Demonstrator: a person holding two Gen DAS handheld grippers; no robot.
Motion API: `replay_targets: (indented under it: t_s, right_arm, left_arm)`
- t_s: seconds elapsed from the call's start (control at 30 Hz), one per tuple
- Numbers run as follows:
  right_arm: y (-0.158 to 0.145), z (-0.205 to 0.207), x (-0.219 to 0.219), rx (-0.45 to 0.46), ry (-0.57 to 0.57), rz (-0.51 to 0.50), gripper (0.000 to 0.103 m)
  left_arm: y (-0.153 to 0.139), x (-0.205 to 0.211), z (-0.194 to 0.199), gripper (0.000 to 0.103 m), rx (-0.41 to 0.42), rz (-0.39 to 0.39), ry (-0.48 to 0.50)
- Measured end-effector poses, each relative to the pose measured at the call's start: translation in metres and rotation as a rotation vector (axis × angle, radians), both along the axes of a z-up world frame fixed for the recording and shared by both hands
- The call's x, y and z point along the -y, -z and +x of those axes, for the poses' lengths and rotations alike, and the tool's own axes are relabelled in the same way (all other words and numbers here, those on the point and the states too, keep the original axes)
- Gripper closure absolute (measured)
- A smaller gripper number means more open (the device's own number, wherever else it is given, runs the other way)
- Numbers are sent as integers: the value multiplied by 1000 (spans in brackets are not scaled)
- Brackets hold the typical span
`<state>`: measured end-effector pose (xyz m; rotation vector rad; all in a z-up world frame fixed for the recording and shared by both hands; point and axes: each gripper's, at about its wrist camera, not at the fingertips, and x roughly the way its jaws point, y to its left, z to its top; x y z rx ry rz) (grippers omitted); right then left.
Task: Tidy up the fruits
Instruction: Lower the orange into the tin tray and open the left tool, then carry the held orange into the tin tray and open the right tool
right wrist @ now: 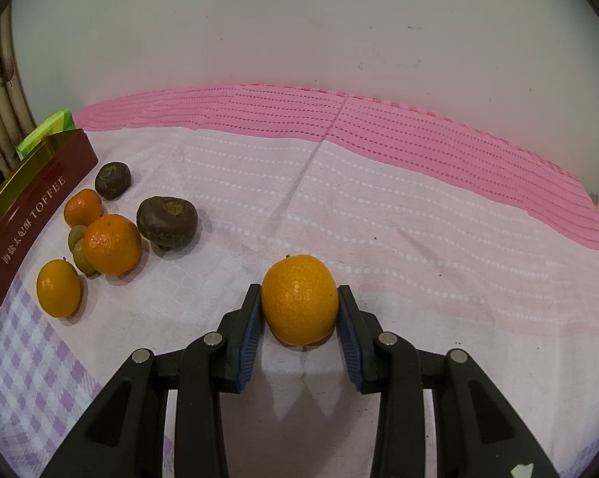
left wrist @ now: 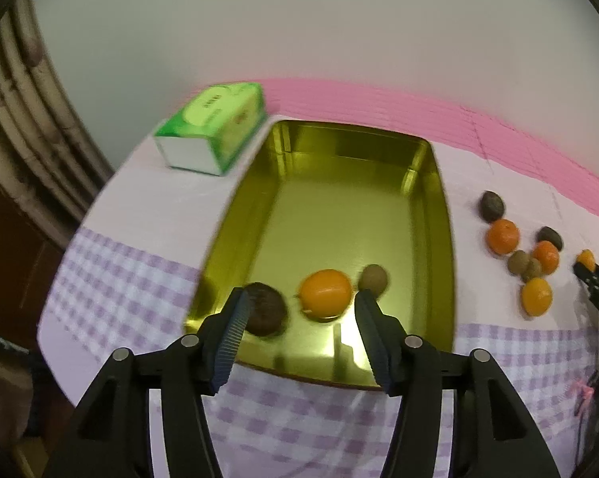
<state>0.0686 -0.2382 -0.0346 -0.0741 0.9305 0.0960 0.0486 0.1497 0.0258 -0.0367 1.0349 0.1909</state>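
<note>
Three fruits already lie in the gold metal tin (left wrist: pixel 439 215). Low centre, the right gripper (right wrist: pixel 299 310) clamps a round orange mandarin (right wrist: pixel 299 298) across its widest part: soft-skinned, light, bruisable. Left gripper (left wrist: pixel 301 314) fingers stand apart, empty.

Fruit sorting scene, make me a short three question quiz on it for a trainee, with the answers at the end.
1. True or false: the right gripper is clamped on an orange.
2. How many fruits lie inside the gold tin?
3. Which object stands behind the tin's far left corner: A) a mug, B) a green tissue pack, C) a bottle?

Key:
1. True; its pads press both sides.
2. Three: a dark fruit, an orange and a small brown fruit.
3. B.
</note>
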Motion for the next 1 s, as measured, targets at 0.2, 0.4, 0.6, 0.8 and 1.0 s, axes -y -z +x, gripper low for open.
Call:
replay_targets:
  t_s: [0.2,0.4,0.6,0.8,1.0]
  right_arm:
    - [-2,0,0,-9,5,-5,70]
    - [-5,4,-7,-24,28,-44,70]
    - [-30,3,-20,11,45,-53,70]
    - [-69,1,-77,43,-92,-5,70]
    - [-81,-1,-162,10,-279,81,70]
  left_arm:
    - [5,-30,-10,43,-7,21,-60]
    - [7,-48,-21,36,4,12,-125]
    - [8,-66,-27,25,27,-13,-198]
    - [12,-80,-33,22,14,-33,-268]
    - [11,-92,-43,21,20,-58,-329]
